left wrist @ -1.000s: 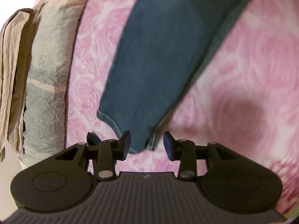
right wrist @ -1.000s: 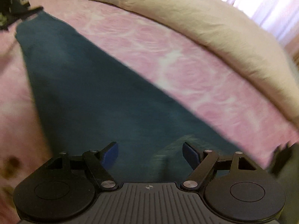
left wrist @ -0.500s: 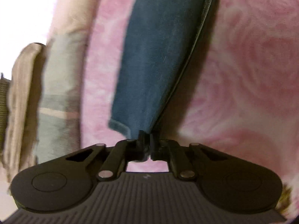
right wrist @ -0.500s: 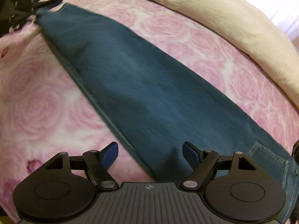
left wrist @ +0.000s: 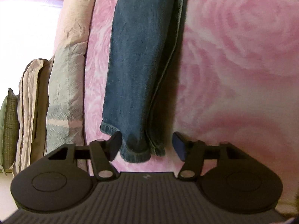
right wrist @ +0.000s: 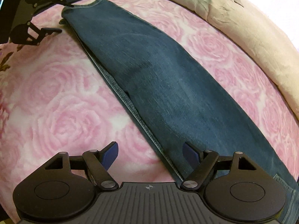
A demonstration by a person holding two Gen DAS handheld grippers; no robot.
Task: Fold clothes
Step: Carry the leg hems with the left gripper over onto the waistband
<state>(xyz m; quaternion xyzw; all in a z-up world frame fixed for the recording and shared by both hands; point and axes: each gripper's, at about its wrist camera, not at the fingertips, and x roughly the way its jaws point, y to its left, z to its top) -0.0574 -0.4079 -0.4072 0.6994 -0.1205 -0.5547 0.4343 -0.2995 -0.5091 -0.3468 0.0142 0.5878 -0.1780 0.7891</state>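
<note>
Dark blue jeans (right wrist: 158, 85) lie folded lengthwise, leg on leg, stretched flat across the pink rose-patterned bedspread (right wrist: 56, 112). In the left wrist view the leg cuffs (left wrist: 138, 149) lie between the fingers of my left gripper (left wrist: 146, 146), which is open and holds nothing. My left gripper also shows in the right wrist view (right wrist: 72, 11), open at the cuff end. My right gripper (right wrist: 151, 154) is open and empty, low over the jeans' side seam near the waist end, where a back pocket (right wrist: 284, 186) shows.
A beige crumpled quilt (right wrist: 252, 28) runs along the far side of the bed. In the left wrist view a quilt and stacked pillows (left wrist: 63, 85) lie left of the jeans, with a bright window behind.
My left gripper closed on the leg cuffs, then opened and let them go; they now lie on the bed. My right gripper stayed open and shifted toward the jeans' seam edge.
</note>
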